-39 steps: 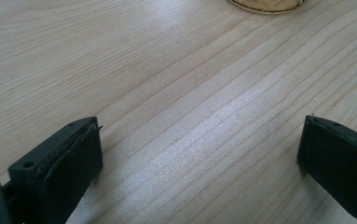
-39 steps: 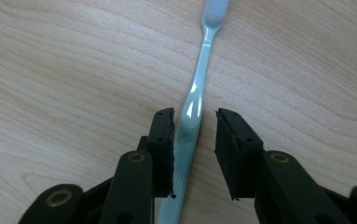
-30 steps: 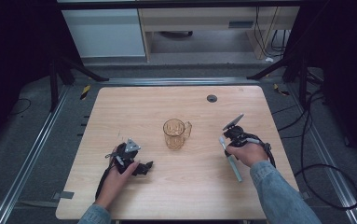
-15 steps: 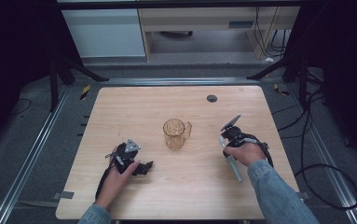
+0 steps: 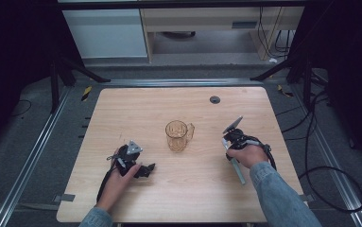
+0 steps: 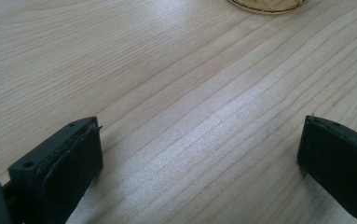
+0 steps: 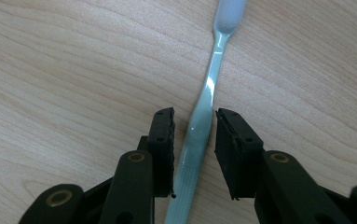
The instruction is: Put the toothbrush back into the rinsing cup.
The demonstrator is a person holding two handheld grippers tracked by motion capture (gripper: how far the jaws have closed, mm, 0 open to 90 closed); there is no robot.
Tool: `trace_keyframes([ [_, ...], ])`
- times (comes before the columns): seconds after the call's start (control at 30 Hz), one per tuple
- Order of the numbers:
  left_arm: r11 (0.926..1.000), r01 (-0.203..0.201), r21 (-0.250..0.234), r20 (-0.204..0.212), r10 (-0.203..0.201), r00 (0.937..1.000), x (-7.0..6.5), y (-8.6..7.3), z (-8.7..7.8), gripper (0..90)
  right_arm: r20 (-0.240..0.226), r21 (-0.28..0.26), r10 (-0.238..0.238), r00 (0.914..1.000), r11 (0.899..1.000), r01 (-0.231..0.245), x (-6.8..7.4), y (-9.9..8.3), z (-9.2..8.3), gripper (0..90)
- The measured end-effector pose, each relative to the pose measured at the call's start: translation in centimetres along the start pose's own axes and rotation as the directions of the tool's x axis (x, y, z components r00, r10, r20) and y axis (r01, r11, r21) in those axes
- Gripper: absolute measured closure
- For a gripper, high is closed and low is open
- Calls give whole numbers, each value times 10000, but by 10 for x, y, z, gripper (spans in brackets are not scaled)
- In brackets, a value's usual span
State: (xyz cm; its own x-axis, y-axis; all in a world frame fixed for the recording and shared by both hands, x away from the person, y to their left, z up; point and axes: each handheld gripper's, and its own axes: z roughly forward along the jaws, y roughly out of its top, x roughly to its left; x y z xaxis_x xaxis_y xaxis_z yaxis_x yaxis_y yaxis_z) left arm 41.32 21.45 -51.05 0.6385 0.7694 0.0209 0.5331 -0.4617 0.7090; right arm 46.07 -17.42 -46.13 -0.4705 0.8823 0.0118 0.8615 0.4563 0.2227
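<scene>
From the high view, the toothbrush (image 5: 236,168) lies flat on the table (image 5: 169,101), right of the glass mug (image 5: 177,135); the right gripper (image 5: 229,144) hangs over it.

In the left gripper view, the left gripper (image 6: 199,154) gapes wide and empty, the mug's base ahead.

In the right gripper view, the jaws have just been closing; they straddle the handle, one touching, one with a slim gap. Gripping, lifting and likely dropping it into the mug remain.

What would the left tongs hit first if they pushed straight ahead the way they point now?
Probably the amber glass mug: its base sits ahead of the open left tongs, slightly off to one side, with bare table between. They might just graze past it.
</scene>
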Motion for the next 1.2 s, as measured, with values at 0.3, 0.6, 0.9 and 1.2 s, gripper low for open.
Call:
trace_keyframes([
  [0.3, 10000, 1, -14, 9, -1, 10000, 0, 0, 0, 0, 12, 107, 29, 10000, 9999, -29, 0, 1, 3, 703],
  [0.6, 10000, 1, -13, 10, -1, 10000, 0, 0, 0, 0, -37, 190, 132, 9999, 9997, -131, -2, -1, 6, 710],
  [0.9, 10000, -1, -13, 8, 1, 10000, 0, 0, 0, 0, -5, 205, 89, 10000, 9998, -89, -3, 0, 7, 725],
  [1.2, 10000, -1, -15, 9, 1, 10000, 0, 0, 0, 0, 120, 309, 18, 9999, 9995, -22, -1, 2, 7, 739],
])
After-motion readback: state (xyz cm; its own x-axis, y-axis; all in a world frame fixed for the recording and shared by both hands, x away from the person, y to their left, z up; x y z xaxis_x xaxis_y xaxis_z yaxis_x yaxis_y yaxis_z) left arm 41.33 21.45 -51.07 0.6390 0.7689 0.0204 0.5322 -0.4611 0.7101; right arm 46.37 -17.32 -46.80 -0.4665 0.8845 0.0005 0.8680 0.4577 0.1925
